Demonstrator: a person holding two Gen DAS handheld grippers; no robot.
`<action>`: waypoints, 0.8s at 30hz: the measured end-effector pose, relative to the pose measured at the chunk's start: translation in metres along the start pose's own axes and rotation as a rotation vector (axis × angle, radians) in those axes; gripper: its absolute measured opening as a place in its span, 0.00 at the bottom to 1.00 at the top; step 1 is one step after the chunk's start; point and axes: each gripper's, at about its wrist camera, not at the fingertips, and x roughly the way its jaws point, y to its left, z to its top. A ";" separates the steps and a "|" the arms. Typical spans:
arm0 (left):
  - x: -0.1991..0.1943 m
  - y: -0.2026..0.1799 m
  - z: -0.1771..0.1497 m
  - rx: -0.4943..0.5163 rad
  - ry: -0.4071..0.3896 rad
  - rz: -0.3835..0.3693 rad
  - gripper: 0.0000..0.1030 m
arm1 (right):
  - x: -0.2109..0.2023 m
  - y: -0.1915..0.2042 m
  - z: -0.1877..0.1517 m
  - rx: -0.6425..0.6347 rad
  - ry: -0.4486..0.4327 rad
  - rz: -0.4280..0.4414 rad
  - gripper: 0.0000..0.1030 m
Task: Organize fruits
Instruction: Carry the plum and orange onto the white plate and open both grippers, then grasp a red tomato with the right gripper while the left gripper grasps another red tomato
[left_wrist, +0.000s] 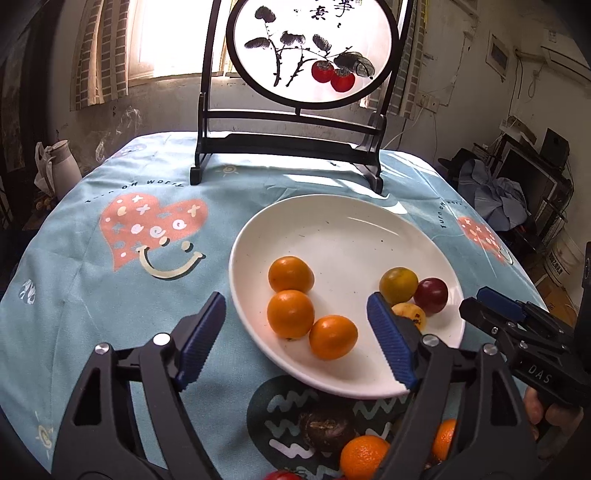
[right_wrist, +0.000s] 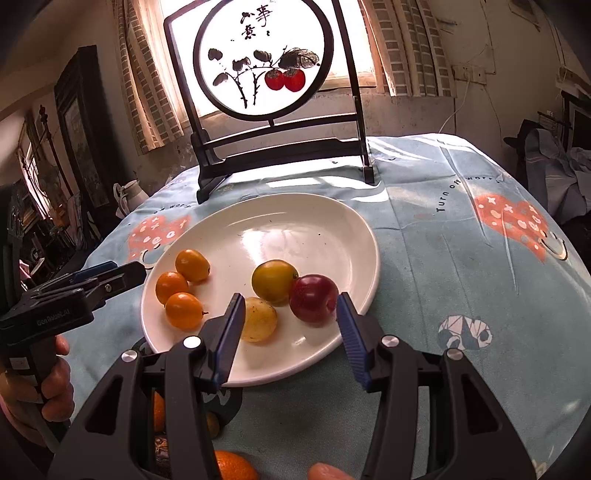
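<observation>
six fruits already sit on the white plate on my counter, several more wait near its front edge, my left hand-held gripper and right hand-held gripper both wide and empty.

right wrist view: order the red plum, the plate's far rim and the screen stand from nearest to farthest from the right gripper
1. Red plum, by the right gripper's right finger, on the plate's near right.
2. Plate's far rim, mid table.
3. Screen stand, at the table's back edge.
</observation>
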 end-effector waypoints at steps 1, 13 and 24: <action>-0.005 -0.001 -0.003 0.003 -0.007 0.003 0.85 | -0.003 0.001 -0.002 -0.001 -0.003 0.000 0.50; -0.033 0.011 -0.058 0.050 0.060 0.043 0.96 | -0.035 -0.001 -0.044 -0.019 0.037 -0.027 0.55; -0.048 0.039 -0.076 -0.026 0.066 0.068 0.96 | -0.066 0.002 -0.088 -0.072 0.172 0.103 0.56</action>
